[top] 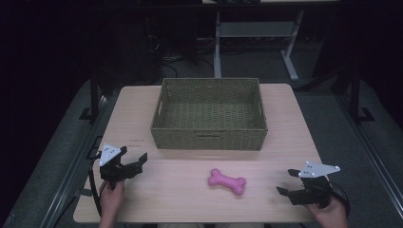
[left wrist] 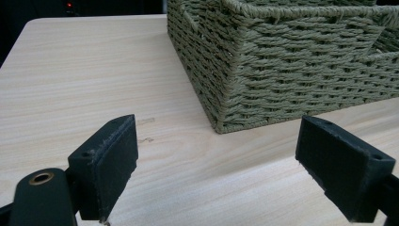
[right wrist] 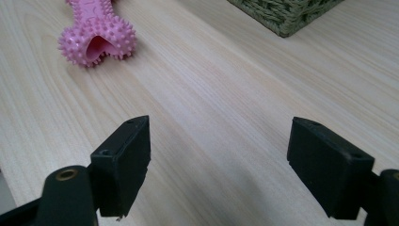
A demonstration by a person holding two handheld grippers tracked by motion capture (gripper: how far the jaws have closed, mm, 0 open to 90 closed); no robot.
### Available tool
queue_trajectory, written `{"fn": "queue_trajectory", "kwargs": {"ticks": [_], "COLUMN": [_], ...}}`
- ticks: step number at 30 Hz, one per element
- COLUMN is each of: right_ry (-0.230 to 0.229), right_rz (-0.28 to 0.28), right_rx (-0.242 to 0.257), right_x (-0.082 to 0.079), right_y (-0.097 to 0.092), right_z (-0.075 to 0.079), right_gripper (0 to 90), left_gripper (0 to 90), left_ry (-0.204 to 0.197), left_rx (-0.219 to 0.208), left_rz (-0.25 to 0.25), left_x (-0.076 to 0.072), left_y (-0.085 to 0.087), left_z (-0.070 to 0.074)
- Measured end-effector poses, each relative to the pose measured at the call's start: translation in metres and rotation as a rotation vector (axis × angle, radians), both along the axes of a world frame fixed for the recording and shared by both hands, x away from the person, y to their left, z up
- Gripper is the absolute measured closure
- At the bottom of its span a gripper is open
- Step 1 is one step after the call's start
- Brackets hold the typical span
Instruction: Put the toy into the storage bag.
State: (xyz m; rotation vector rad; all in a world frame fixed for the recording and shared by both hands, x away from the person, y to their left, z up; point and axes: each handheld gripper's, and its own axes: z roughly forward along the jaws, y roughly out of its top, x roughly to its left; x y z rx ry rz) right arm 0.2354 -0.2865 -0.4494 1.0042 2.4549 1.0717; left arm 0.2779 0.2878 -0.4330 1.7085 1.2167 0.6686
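Observation:
A pink spiky bone-shaped toy [top: 227, 181] lies on the table's front half, a little right of centre. A woven olive basket [top: 209, 137] stands behind it in the middle of the table, with nothing visible inside. My left gripper [top: 132, 156] rests open near the front left, aimed toward the basket's near left corner [left wrist: 221, 123]. My right gripper [top: 287, 181] sits open at the front right, to the right of the toy. In the right gripper view, one knobbed end of the toy [right wrist: 96, 40] shows at upper left, well beyond the jaws. Nothing lies between either pair of jaws.
The light wood table [top: 157, 190] has bare surface on both sides of the toy. A corner of the basket [right wrist: 287, 16] lies at the top of the right gripper view. Beyond the table are a dark floor, cables and a white desk frame [top: 256, 33].

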Motion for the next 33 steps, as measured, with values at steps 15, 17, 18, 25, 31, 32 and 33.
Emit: {"fn": "queue_trajectory", "kwargs": {"ticks": [15,17,18,25,31,32,33], "right_ry": [0.023,0.023,0.025,0.03,0.033,0.036,0.037], "right_rz": [0.072,0.078,0.083,0.107,0.124,0.126,0.131], "right_rx": [-0.05,-0.054,-0.059,-0.075,-0.083,-0.084,-0.084], "right_x": [0.001,0.001,0.001,0.003,0.005,0.005,0.006], "right_y": [0.023,0.025,0.026,0.035,0.04,0.041,0.043], "right_z": [0.007,0.007,0.008,0.01,0.012,0.012,0.013], "right_gripper": [19.1,19.0,19.1,19.0,18.9,18.9,18.9], "left_gripper": [13.0,13.0,13.0,13.0,13.0,13.0,13.0], "left_ry": [-0.001,-0.004,-0.006,-0.006,-0.005,-0.005,-0.005], "left_rx": [-0.003,-0.003,0.0,-0.003,-0.005,-0.005,-0.002], "left_rz": [-0.01,-0.008,-0.008,-0.001,0.0,0.0,-0.001], "left_x": [-0.001,-0.002,-0.002,-0.002,-0.001,-0.001,-0.001], "left_y": [0.001,0.001,0.001,0.003,0.004,0.003,0.004], "left_z": [0.0,0.0,0.001,0.001,0.0,0.0,0.0]}}
